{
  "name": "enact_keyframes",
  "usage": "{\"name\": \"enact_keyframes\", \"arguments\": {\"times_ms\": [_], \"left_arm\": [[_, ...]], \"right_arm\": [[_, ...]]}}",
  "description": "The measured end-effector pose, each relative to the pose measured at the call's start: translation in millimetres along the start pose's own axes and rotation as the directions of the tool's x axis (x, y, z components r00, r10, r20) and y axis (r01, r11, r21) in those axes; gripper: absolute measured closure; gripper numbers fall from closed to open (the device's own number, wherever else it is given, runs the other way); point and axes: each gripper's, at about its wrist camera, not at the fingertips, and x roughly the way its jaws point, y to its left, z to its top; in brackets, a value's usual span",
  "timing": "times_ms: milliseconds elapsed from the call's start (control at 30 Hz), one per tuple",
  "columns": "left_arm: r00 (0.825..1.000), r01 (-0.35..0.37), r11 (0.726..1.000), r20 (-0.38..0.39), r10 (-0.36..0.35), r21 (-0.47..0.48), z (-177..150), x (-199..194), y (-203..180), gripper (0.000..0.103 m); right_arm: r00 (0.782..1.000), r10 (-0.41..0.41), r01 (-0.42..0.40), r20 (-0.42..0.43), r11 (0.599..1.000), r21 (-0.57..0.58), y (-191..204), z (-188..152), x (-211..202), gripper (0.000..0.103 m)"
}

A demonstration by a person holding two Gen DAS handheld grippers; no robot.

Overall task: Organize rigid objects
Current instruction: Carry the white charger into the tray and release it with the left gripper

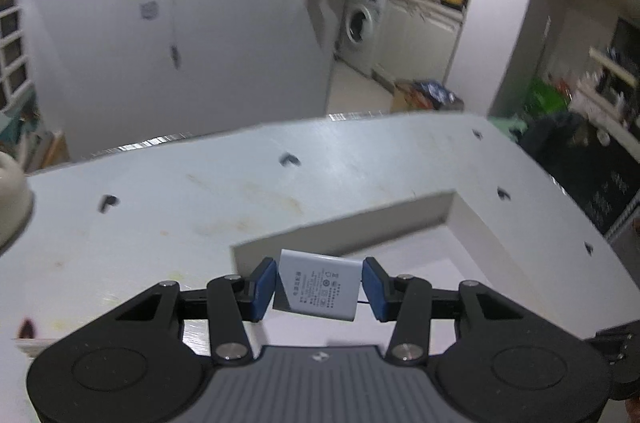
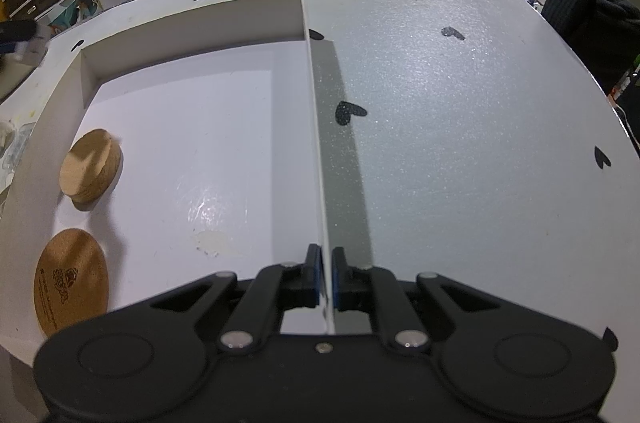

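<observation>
My right gripper point(image 2: 326, 277) pinches the box point(image 2: 316, 127) wall; inside lie a cork coaster point(image 2: 72, 289) and, farther, a wooden puck point(image 2: 91, 170). Only the left view shows my left gripper point(image 1: 319, 289) clamping a white charger point(image 1: 318, 285) — above the box's near corner.

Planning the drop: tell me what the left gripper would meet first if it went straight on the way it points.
Probably the far inner wall of the white box, or its floor just before; depth is unclear. The left gripper holds a white charger.
</observation>
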Motion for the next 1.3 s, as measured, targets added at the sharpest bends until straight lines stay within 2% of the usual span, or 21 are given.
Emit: {"name": "enact_keyframes", "arguments": {"times_ms": [300, 767, 933, 1033, 1167, 1300], "left_arm": [[0.987, 0.013, 0.997, -0.161, -0.001, 0.073, -8, 53, -20, 0.055], [0.974, 0.001, 0.996, -0.225, 0.019, 0.088, -16, 78, -24, 0.053], [0.974, -0.013, 0.996, -0.223, 0.032, 0.086, -19, 77, -24, 0.025], [0.976, -0.017, 0.997, -0.217, 0.034, 0.077, -21, 73, -24, 0.015], [0.977, -0.016, 0.997, -0.209, 0.032, 0.078, -21, 67, -27, 0.003], [0.980, -0.002, 0.997, -0.201, 0.017, 0.078, -22, 59, -29, 0.000]], "right_arm": [[1.000, 0.002, -0.002, 0.000, 1.000, 0.002, -1, -1, 0, 0.096], [1.000, 0.003, -0.003, 0.000, 1.000, 0.003, -1, -1, 0, 0.096], [1.000, 0.002, -0.002, 0.000, 1.000, 0.003, -2, -1, 1, 0.096], [1.000, 0.003, -0.003, 0.000, 1.000, 0.002, -2, -1, 1, 0.096], [1.000, 0.003, -0.003, 0.000, 1.000, 0.003, -1, -1, 0, 0.096], [1.000, 0.002, -0.002, 0.001, 1.000, 0.003, -2, -1, 1, 0.096]]}}
